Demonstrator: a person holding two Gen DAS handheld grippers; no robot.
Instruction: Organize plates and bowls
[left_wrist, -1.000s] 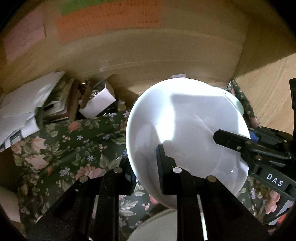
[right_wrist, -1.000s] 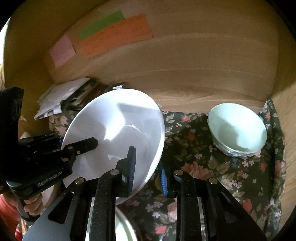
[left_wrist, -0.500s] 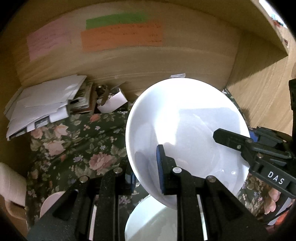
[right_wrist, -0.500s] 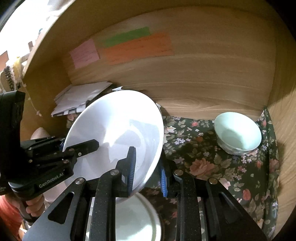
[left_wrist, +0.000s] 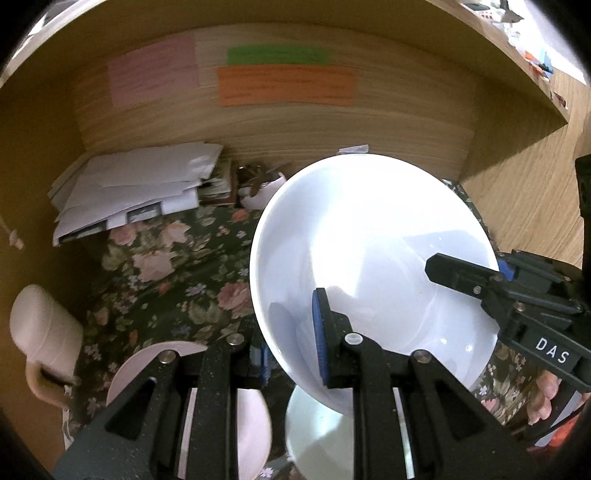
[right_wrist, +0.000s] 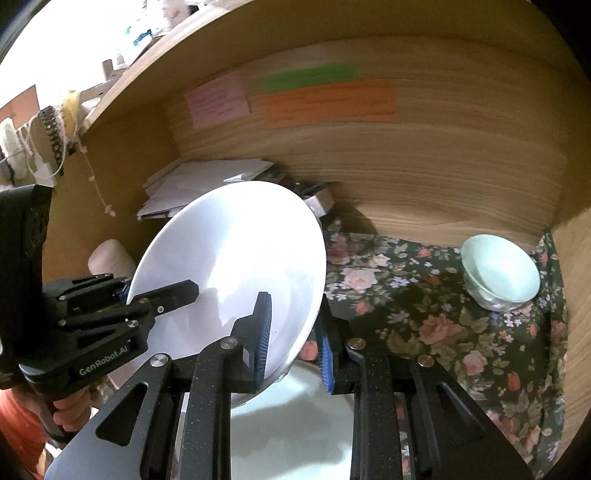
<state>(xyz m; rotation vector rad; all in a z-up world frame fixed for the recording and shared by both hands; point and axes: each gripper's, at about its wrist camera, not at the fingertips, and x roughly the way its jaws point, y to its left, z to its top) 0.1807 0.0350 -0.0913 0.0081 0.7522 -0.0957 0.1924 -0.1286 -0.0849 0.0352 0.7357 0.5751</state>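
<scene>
Both grippers pitched downward into a wooden alcove, aimed over a floral cloth (right_wrist: 424, 295).
Left gripper (left_wrist: 291, 339): jaws clamped narrow on rim of large white bowl (left_wrist: 369, 258), one blue pad inside, the other outside and below the rim. Bowl tilted, held clear of the cloth, its open face turned up and toward the camera.
Right gripper (right_wrist: 293, 339): likewise pinched tight on the opposite rim of the same white bowl (right_wrist: 236, 269), pads either side of the edge. Seen from left wrist, entering at right, marked "DAS".
Fingers of a hand (right_wrist: 70, 410) wrapped round the left gripper's handle, low at left of right-wrist view.
Beneath the bowl, near the fingertips: white plate (right_wrist: 295, 424). Left of left gripper: pink plate (left_wrist: 251, 417), pink mug (left_wrist: 44, 332).
Far right ahead of right gripper: pale green bowl (right_wrist: 498, 273) upright on cloth.
Ahead at back left: stack of papers (left_wrist: 129, 188).
</scene>
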